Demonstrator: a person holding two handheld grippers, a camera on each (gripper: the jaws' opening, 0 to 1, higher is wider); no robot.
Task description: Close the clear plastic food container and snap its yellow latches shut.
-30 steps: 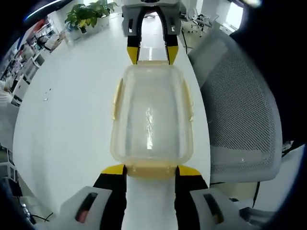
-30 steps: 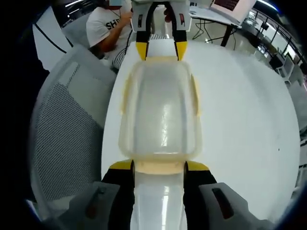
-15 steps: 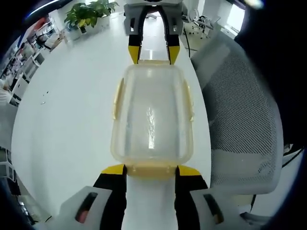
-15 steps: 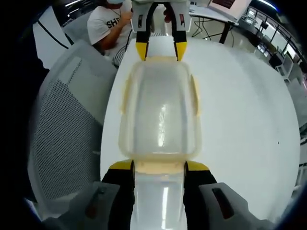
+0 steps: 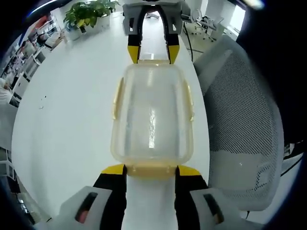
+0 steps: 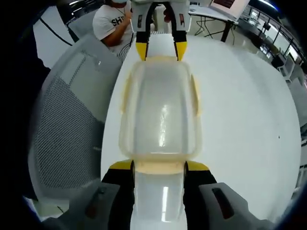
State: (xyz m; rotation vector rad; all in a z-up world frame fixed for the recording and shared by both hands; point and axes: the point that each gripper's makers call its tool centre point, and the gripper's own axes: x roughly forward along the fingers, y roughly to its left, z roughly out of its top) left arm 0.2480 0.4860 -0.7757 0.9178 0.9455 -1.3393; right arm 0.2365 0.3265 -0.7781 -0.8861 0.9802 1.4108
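Note:
The clear plastic container [image 5: 152,117] with its lid on hangs lengthwise between my two grippers over the white table [image 5: 67,100]. Yellow latches [image 5: 115,98] lie along its long sides. My left gripper [image 5: 151,170] is shut on the near end latch, yellow-tipped jaws flanking it. The right gripper [image 5: 149,53] grips the far end. In the right gripper view the same container [image 6: 160,112] runs from my right gripper [image 6: 159,166], shut on its near end, to the left gripper [image 6: 160,51] at the far end. Side latches [image 6: 195,96] sit flat against the walls.
A grey mesh office chair [image 5: 240,115] stands close beside the table edge, also the chair [image 6: 67,120]. A person in a white shirt [image 6: 112,21] sits beyond it. Potted plants [image 5: 88,14] and desks [image 6: 225,9] lie at the far sides.
The container sits the same in both grippers. The background has slid a little, the chair shifting in both views, so both hands moved together.

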